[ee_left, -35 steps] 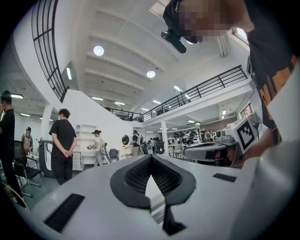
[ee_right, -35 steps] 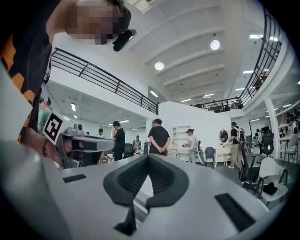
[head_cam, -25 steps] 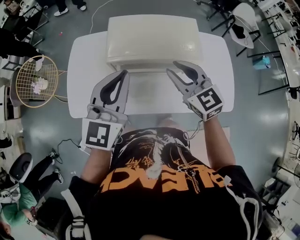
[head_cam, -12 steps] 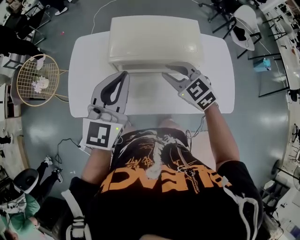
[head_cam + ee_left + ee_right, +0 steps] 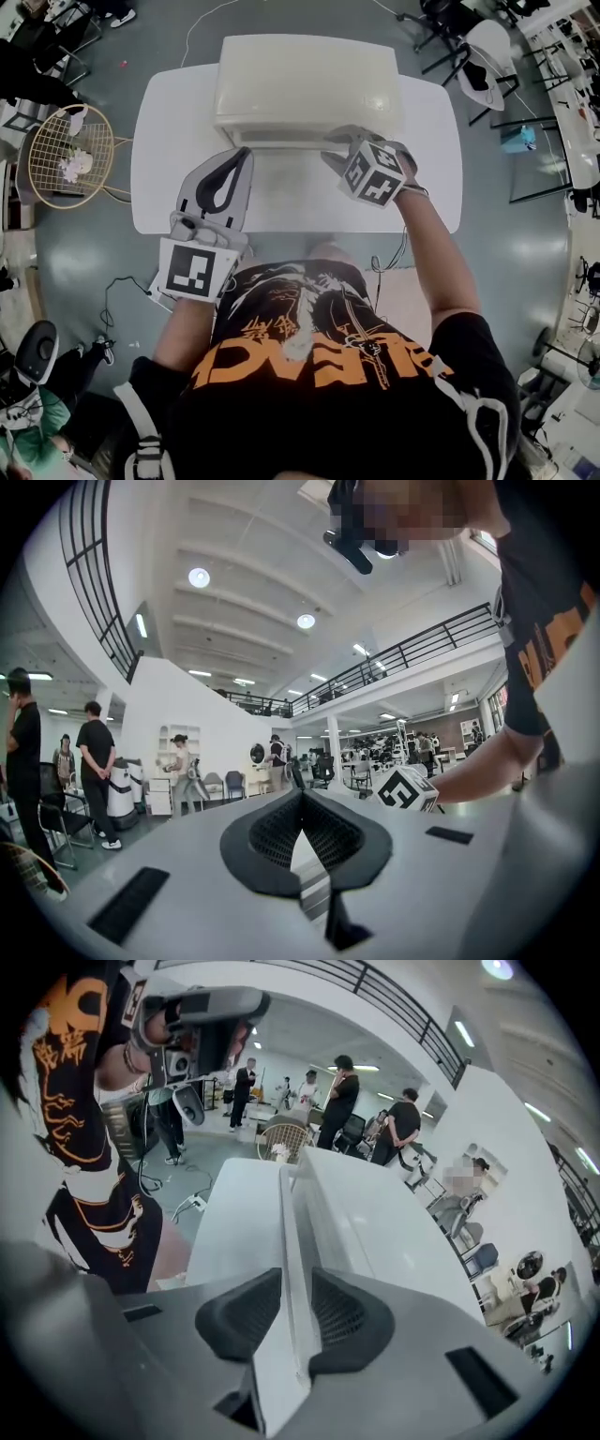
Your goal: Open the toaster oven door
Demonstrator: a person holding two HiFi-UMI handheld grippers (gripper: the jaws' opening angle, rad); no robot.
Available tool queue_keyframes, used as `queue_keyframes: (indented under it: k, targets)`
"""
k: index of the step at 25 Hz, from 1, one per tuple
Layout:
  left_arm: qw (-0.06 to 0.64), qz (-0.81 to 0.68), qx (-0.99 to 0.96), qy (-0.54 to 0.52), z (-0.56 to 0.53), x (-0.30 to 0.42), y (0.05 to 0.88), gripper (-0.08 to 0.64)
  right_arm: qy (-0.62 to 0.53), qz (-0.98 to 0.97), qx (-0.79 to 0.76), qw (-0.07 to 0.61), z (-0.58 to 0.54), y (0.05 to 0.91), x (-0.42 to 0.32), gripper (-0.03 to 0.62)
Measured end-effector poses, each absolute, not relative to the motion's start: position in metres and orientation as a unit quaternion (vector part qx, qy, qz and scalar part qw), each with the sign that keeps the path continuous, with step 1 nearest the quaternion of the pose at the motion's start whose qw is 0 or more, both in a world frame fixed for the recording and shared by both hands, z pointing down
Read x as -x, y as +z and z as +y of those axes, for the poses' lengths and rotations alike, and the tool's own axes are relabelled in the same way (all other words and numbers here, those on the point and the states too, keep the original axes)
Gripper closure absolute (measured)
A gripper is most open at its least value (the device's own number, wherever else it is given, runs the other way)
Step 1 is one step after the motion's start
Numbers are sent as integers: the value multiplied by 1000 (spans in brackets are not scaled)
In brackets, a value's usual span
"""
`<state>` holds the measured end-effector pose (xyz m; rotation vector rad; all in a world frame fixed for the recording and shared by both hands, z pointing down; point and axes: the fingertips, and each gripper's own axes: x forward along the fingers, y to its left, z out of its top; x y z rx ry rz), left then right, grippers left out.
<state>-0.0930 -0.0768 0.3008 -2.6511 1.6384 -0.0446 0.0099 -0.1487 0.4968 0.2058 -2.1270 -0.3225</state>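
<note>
A white toaster oven (image 5: pixel 305 80) stands at the back of the white table (image 5: pixel 169 141), and its door looks closed. Its door handle (image 5: pixel 281 141) is a white bar along the front top edge. My right gripper (image 5: pixel 342 145) is rolled on its side at the right part of that bar. In the right gripper view the handle (image 5: pixel 291 1241) runs between the two pads of the right gripper (image 5: pixel 295 1302), and both pads lie against it. My left gripper (image 5: pixel 242 159) rests in front of the oven's left side, apart from it. Its tips (image 5: pixel 301 803) meet on nothing.
A round wire basket (image 5: pixel 70 155) stands on the floor left of the table. A chair (image 5: pixel 487 47) is at the back right. People (image 5: pixel 342 1096) stand beyond the table's left end. The table front between the grippers is bare.
My right gripper has moved left and forward to the oven's front edge, rolled onto its side and closed round the handle bar. The left gripper has stayed where it was.
</note>
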Motion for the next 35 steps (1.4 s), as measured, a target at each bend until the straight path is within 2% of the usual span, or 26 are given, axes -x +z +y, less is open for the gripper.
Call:
queue_keyframes:
  k: [9, 24, 31, 35]
  targets:
    - [14, 527, 850, -14, -70, 95, 301, 541, -135, -838, -47, 527, -154, 531, -13, 479]
    - [8, 516, 856, -33, -77, 95, 317, 541, -153, -829, -50, 535, -134, 541, -13, 492]
    - [14, 456, 879, -136, -91, 91, 363, 541, -146, -835, -52, 527, -117, 547, -11, 500]
    - [57, 396, 868, -295, -98, 84, 420, 538, -156, -839, -56, 518, -114, 559, -14, 503]
